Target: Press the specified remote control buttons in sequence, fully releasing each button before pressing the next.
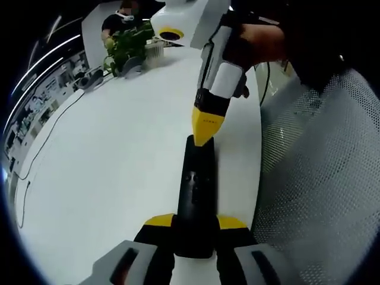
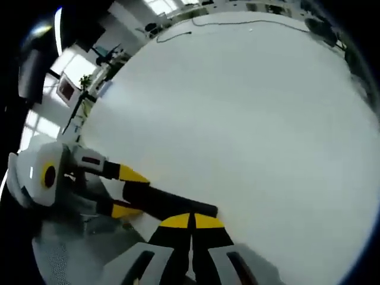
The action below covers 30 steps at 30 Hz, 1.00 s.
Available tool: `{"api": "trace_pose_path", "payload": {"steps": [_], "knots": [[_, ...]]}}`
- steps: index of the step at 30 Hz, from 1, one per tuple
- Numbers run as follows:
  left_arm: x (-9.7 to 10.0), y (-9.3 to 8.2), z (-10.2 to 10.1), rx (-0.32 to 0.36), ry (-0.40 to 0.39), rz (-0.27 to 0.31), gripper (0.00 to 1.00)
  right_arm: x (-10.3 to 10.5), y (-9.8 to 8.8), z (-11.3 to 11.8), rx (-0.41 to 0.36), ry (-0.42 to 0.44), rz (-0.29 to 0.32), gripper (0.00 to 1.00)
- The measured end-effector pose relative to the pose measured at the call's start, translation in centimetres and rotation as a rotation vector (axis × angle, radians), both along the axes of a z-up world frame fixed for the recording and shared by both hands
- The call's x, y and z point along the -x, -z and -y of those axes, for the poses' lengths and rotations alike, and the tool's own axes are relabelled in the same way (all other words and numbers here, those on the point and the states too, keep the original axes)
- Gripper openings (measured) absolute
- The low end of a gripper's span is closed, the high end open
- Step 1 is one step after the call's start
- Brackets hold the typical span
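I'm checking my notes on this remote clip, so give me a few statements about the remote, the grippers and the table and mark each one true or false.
1. The left gripper has its jaws on either side of the black remote. True.
2. The right gripper has its jaws spread wide apart. False: its yellow tips are together, at the remote's far end.
3. The remote lies on a white table. True.
4. A red mug stands beside the remote. False: no mug there; a green plant sits at the table's far end.

black remote [image 1: 197, 196]; white table [image 1: 113, 166]; yellow-tipped right gripper [image 1: 205, 126]; green plant [image 1: 126, 46]
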<state>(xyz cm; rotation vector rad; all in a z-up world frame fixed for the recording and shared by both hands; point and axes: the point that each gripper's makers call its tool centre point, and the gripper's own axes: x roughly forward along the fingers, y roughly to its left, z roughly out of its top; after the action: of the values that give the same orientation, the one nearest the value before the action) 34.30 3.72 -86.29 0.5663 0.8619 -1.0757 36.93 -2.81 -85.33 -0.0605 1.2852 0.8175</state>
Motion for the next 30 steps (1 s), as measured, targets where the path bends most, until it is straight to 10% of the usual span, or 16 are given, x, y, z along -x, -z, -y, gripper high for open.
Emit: {"api": "trace_pose_path", "payload": {"steps": [30], "knots": [[0.1, 0.0, 0.4, 0.028, 0.011, 0.016, 0.24, -0.6, -1.0, -0.2, -0.053, 0.022, -0.016, 0.00]]}}
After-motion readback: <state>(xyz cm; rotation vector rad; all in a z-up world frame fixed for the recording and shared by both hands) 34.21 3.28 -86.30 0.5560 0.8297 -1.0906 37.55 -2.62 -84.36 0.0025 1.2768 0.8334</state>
